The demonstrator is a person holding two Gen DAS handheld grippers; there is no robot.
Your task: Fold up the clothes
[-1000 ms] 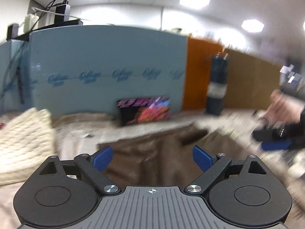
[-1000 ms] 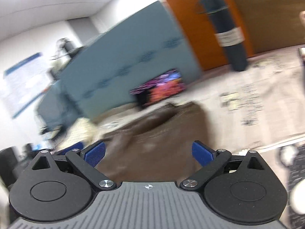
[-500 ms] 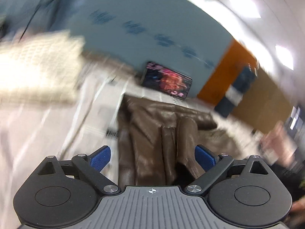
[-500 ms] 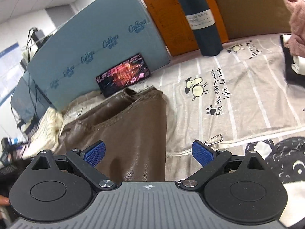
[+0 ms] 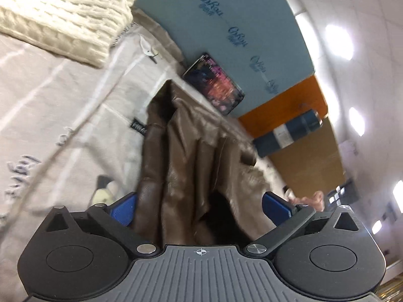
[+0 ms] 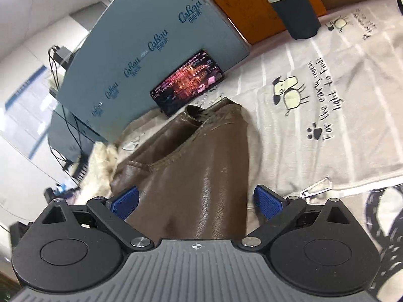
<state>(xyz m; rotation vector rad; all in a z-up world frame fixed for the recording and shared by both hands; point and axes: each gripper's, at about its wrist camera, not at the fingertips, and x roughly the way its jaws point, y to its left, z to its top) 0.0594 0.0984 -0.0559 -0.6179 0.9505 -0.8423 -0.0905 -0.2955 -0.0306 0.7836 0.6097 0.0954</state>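
Brown leather garment [image 5: 191, 176] lies between left claw's [image 5: 200, 207] opening, ungripping jaws.

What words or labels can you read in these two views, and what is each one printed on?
"VACUUM BOTTLE 500ml": white label on the dark bottle.
"For the early", then "light to find": grey blanket, beside the cartoon dog; the word after "early" is unclear.
Repeated blue brand logo, roughly "CoRou": blue panel; the small characters beneath are unreadable.
Phone screen text: too small.
Black tag by the brown jacket: blurred.
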